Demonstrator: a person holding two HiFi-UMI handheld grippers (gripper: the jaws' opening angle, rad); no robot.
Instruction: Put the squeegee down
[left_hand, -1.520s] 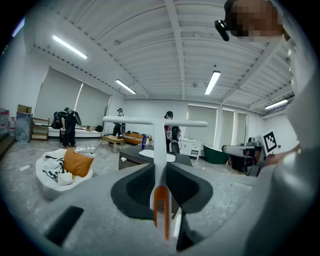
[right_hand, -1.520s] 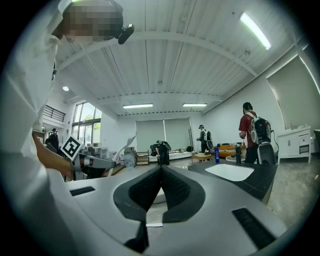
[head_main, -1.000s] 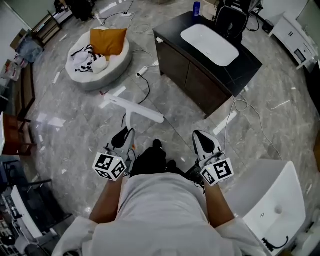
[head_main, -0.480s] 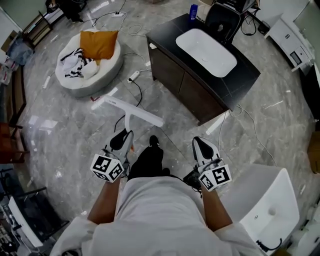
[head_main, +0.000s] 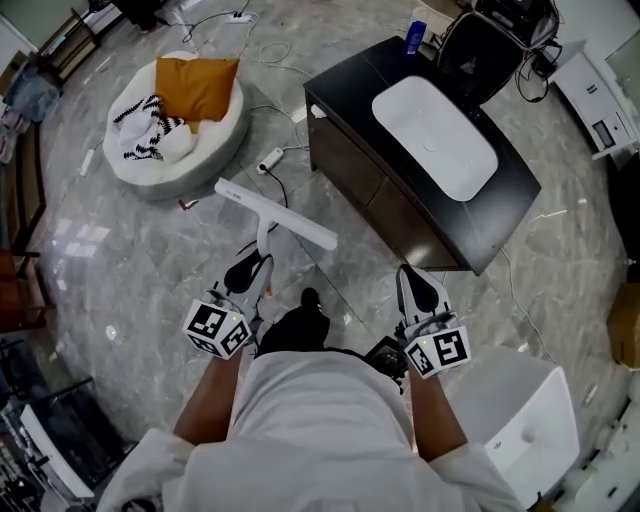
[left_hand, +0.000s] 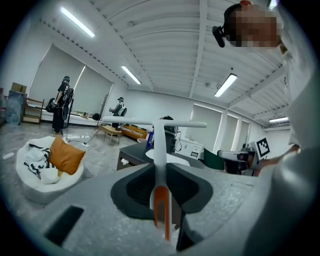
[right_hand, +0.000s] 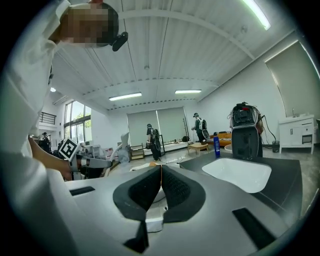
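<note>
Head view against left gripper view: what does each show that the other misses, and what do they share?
Head view only: the marker cube on the left gripper and a white moulded tub at lower right. Left gripper view only: ceiling strip lights and two standing people far off. Both: the white T-shaped squeegee, its handle clamped in that gripper, the orange cushion and the black cabinet with a white sink.

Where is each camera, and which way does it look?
Head view: on the person's head, looking steeply down; arms, left tool, right tool.
Left gripper view: on left tool, along jaws shut on the squeegee; sleeve at right.
Right gripper view: on right tool, along shut empty jaws toward the basin; sleeve at left.
Shared: the basin, in head and right gripper views.
</note>
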